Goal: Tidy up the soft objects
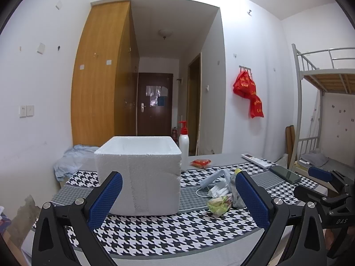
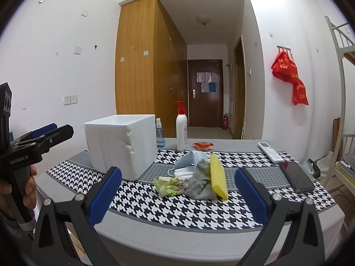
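Note:
A white foam box [image 1: 138,175] [image 2: 121,145] stands open-topped on the houndstooth tablecloth [image 2: 177,208]. Right of it lies a pile of soft things: a yellow sponge [image 2: 218,178], a grey sock [image 2: 200,182], face masks [image 2: 190,161] and a green patterned cloth [image 2: 170,185]. In the left wrist view the pile [image 1: 221,196] sits just left of the right finger. My left gripper [image 1: 178,199] is open, close to the box front. My right gripper [image 2: 178,195] is open, short of the pile, holding nothing.
A white pump bottle [image 2: 181,130], a blue spray bottle [image 2: 160,136], a red packet [image 2: 203,145], a remote [image 2: 270,151] and a phone [image 2: 298,177] lie on the table. A bunk bed [image 1: 326,102] stands at the right.

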Available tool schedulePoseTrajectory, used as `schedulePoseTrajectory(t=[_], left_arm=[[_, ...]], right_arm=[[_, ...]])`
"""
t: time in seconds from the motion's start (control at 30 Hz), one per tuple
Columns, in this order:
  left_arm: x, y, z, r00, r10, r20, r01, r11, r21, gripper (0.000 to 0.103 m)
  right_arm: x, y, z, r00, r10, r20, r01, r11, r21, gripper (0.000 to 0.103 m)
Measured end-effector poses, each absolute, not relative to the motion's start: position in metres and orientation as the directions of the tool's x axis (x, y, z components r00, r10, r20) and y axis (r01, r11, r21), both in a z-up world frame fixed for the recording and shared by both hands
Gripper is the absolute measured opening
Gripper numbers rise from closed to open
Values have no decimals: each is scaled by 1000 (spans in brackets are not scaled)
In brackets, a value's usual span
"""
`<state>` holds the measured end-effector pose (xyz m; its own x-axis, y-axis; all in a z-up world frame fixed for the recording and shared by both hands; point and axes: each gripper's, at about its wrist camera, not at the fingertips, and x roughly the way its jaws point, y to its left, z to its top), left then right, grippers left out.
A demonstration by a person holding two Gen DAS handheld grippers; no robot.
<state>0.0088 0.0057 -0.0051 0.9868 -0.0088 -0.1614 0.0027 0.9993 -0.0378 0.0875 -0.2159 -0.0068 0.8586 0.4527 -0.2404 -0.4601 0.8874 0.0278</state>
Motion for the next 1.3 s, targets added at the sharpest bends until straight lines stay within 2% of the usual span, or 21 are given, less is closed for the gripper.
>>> schedulePoseTrajectory(t=[0.7, 0.97, 1.1, 1.3], left_arm=[[27, -3, -12, 980, -48, -195, 44, 999, -25, 102], [51, -16, -19, 969, -63, -239, 63, 998, -5, 102], [72, -17, -27, 948, -99, -303, 94, 995, -29, 102], [85, -7, -33, 938, -119, -325, 104, 993, -63, 102]], right_arm=[[97, -222, -7, 855, 456, -247, -461, 886, 37, 103], [120, -228, -20, 847, 433, -307, -437, 897, 62, 103], [135, -231, -26, 829, 442, -344, -451, 891, 57, 103], [154, -228, -29, 835, 403, -374, -422, 906, 33, 103]])
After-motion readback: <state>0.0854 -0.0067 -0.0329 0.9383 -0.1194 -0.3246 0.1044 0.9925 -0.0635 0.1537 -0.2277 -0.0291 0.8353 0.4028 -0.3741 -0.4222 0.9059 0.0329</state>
